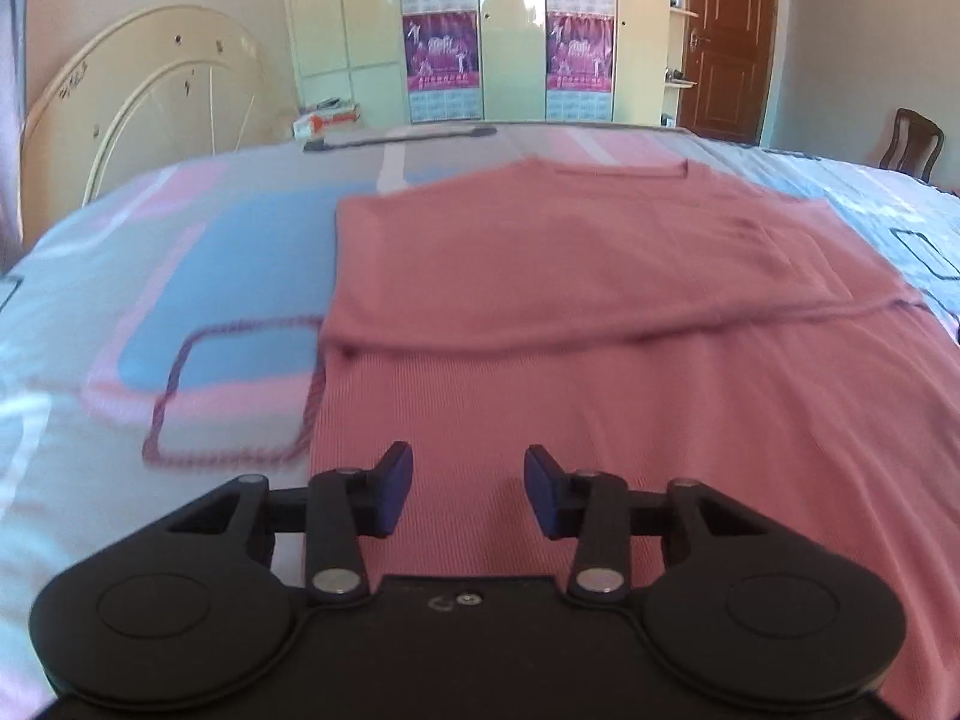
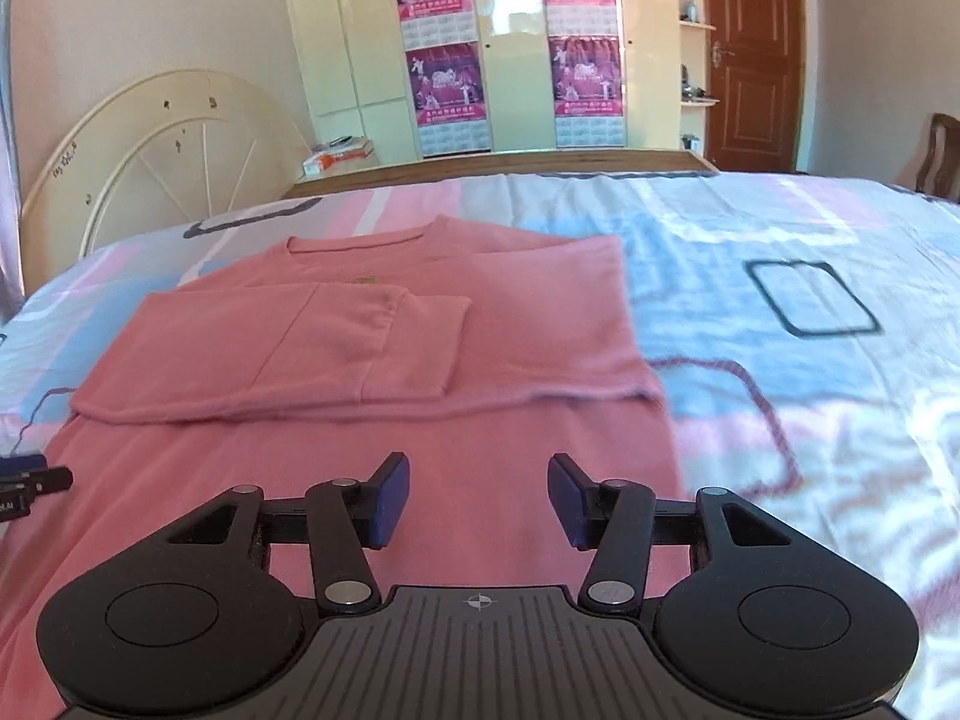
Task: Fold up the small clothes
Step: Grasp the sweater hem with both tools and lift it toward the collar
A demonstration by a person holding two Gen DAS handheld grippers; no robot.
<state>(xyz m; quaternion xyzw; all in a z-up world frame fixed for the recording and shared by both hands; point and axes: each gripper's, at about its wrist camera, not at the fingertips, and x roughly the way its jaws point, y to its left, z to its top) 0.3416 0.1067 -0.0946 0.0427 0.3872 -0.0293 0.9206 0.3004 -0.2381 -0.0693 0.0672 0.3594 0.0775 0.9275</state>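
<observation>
Garment: your pink ribbed knit sweater (image 1: 600, 312) lies flat on the pastel patchwork-print bedsheet (image 1: 150, 276), neckline toward the far end of the bed, both sleeves folded across the chest.
Left gripper: your black two-finger left gripper with blue pads (image 1: 468, 489) hangs over the sweater's near part, by its left edge; jaws apart, nothing between them but air above the knit.
Right gripper: your matching right gripper (image 2: 479, 498) hangs over the near part of the sweater toward its right edge; jaws released, gripping nothing.
Left view only: the sweater fills the frame to the right border, and a purple rope-like square outline in the sheet print (image 1: 234, 384) sits just beside its left edge.
Right view only: the overlapping sleeve cuffs (image 2: 420, 342) show clearly, a dark square outline (image 2: 810, 297) marks the sheet well to the right, and the tip of your other gripper pokes in at the left border.
Background: cream wardrobe with magenta posters (image 2: 444, 42), brown wooden door (image 2: 750, 48).
</observation>
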